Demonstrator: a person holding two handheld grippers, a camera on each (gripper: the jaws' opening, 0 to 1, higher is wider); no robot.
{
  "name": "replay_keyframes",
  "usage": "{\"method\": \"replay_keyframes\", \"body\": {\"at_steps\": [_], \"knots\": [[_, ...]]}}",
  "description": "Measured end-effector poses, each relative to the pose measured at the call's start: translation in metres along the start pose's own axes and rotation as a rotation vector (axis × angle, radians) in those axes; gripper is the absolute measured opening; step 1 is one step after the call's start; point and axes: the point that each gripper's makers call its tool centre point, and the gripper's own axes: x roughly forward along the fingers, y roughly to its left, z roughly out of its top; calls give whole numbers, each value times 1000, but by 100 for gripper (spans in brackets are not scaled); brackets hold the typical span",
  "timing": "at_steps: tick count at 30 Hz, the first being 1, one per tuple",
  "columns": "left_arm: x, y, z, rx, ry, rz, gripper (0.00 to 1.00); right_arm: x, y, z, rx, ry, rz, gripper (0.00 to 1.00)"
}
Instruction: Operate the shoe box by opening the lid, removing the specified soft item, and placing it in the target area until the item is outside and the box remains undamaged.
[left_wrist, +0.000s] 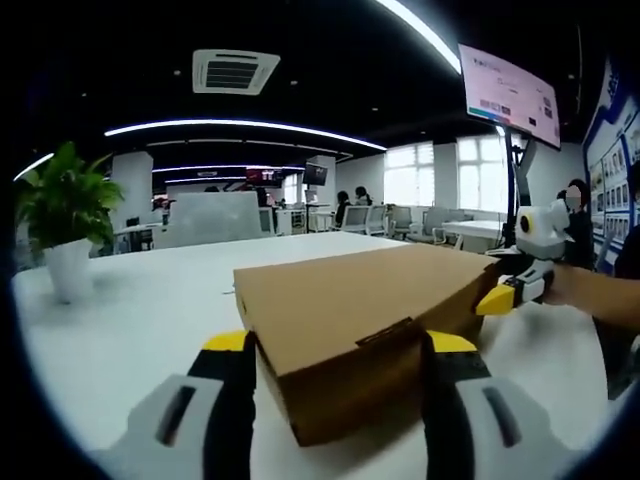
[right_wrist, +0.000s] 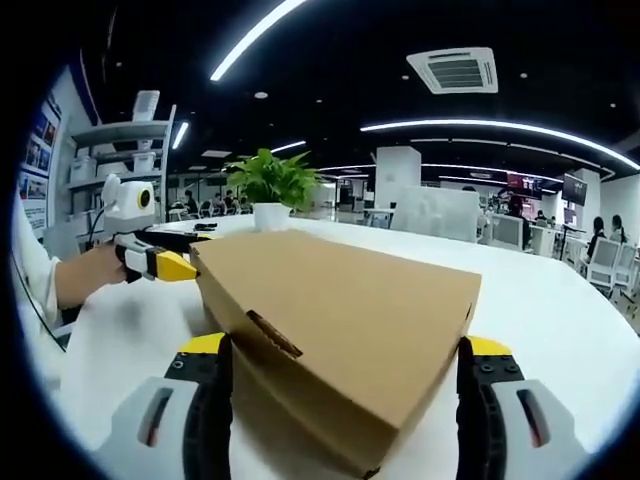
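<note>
A brown cardboard shoe box (left_wrist: 350, 300) lies on the white table (left_wrist: 150, 300) with its lid down. My left gripper (left_wrist: 340, 343) is open, and its yellow-tipped jaws straddle the box's near end, where a lid tab shows. My right gripper (right_wrist: 346, 346) is also open, its jaws on either side of the opposite end of the box (right_wrist: 330, 310). In the left gripper view the right gripper (left_wrist: 510, 295) comes in from the right, its yellow tip at the box's far end. The left gripper (right_wrist: 160, 262), held by a hand, shows at the box's far left corner in the right gripper view.
A potted plant (left_wrist: 65, 215) in a white pot stands on the table to one side of the box, also seen as the plant (right_wrist: 270, 185). A screen on a stand (left_wrist: 510, 95) and shelves (right_wrist: 130, 140) lie beyond the table. Desks, chairs and people fill the back.
</note>
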Motion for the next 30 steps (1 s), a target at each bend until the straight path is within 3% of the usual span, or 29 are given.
{"method": "replay_keyframes", "body": {"at_steps": [7,24,30], "knots": [[-8,-3,-2,-3,-49,5,68,-5,6,0,-3,-17,2,95],[-26,-13,-5,-2,-50,19,68,-18,24,-3,-5,-29,15,95],[-34,-18,-6,-4,-60,32,67,-19,26,-4,-13,-5,31,97]]}}
